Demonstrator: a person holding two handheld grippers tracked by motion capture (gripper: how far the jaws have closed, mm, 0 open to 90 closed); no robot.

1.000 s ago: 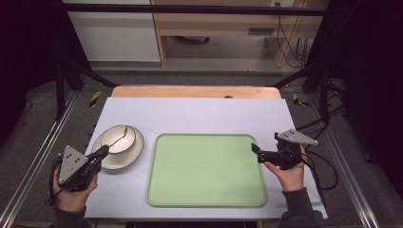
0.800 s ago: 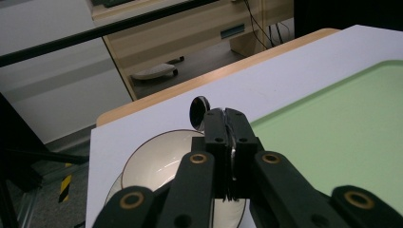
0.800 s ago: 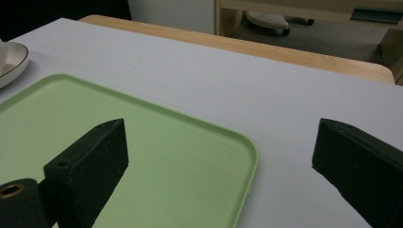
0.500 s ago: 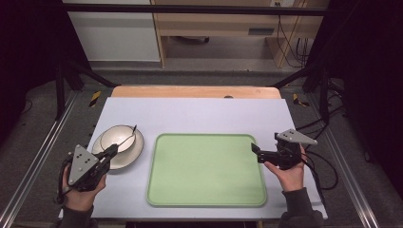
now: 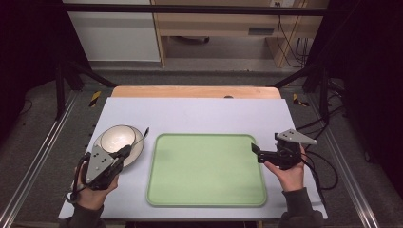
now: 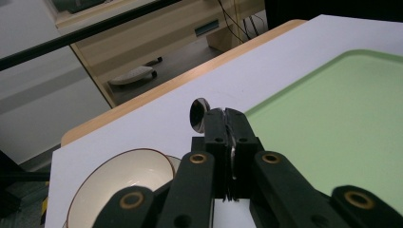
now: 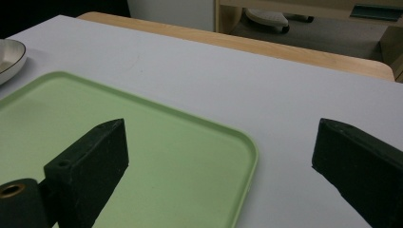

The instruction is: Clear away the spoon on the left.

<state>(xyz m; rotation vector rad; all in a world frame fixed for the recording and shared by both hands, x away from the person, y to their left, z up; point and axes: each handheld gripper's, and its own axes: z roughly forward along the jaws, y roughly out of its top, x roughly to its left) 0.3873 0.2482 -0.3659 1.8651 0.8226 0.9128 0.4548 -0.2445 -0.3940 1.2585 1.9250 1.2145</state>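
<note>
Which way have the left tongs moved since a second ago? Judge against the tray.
Yes: the left tongs, shut on the spoon, moved rightward toward the green tray.

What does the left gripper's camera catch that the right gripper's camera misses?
The left gripper view has the left gripper pinched shut on a spoon, its round end poking out above the jaws, with the inside of the bowl below. The right gripper view has the right gripper with its jaws wide apart, and the tray's rounded corner. Both share the green tray, the white tabletop and the bowl.
</note>
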